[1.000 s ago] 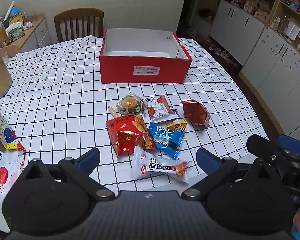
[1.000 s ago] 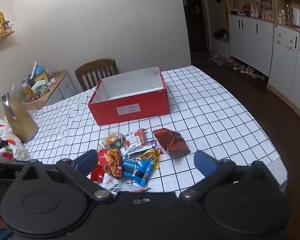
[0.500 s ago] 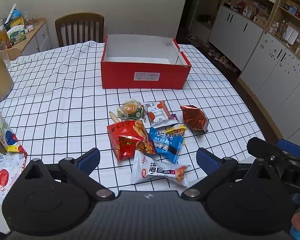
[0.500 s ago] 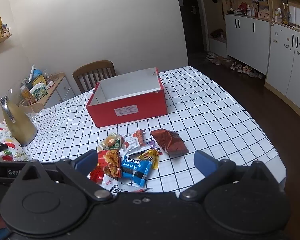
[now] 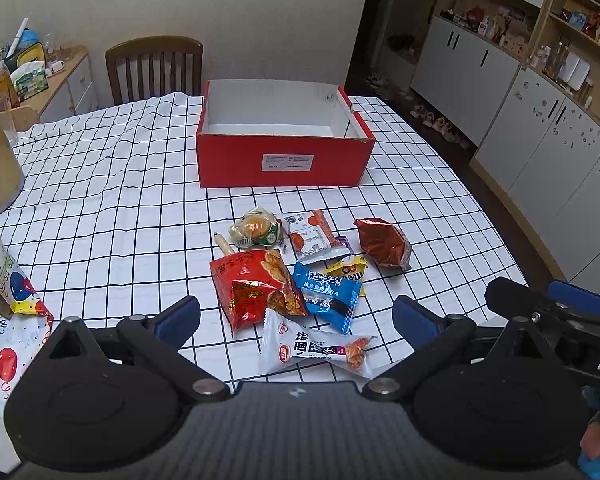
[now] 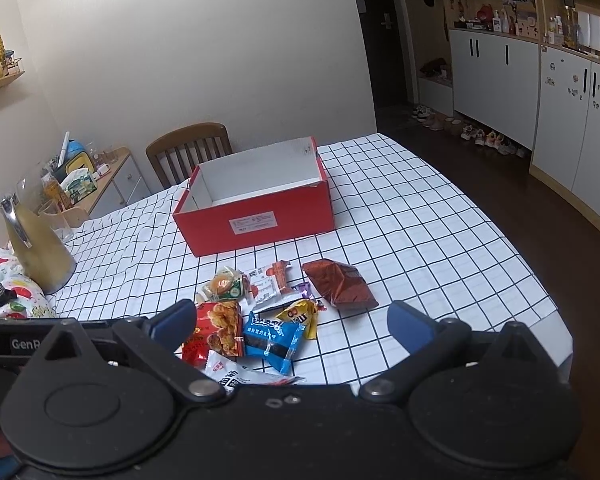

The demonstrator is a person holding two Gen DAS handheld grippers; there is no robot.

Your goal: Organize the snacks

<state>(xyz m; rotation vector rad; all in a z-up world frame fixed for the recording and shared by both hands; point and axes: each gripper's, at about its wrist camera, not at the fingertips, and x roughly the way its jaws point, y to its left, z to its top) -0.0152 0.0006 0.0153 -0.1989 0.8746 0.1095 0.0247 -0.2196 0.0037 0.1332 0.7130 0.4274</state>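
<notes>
An open red box with a white, empty inside stands on the checked tablecloth; it also shows in the right wrist view. Several snack packets lie in a heap in front of it: a red chips bag, a blue packet, a white packet, a dark red foil bag and a wrapped bun. My left gripper is open and empty, above the near edge of the heap. My right gripper is open and empty, held to the right of the left one.
A wooden chair stands behind the table. A gold kettle and printed bags sit at the table's left. White cupboards line the right wall. The table's right edge drops to a dark floor.
Both grippers have drawn back and risen slightly, so the box and snacks sit lower and smaller in view. Both stay open. No snack has moved.
</notes>
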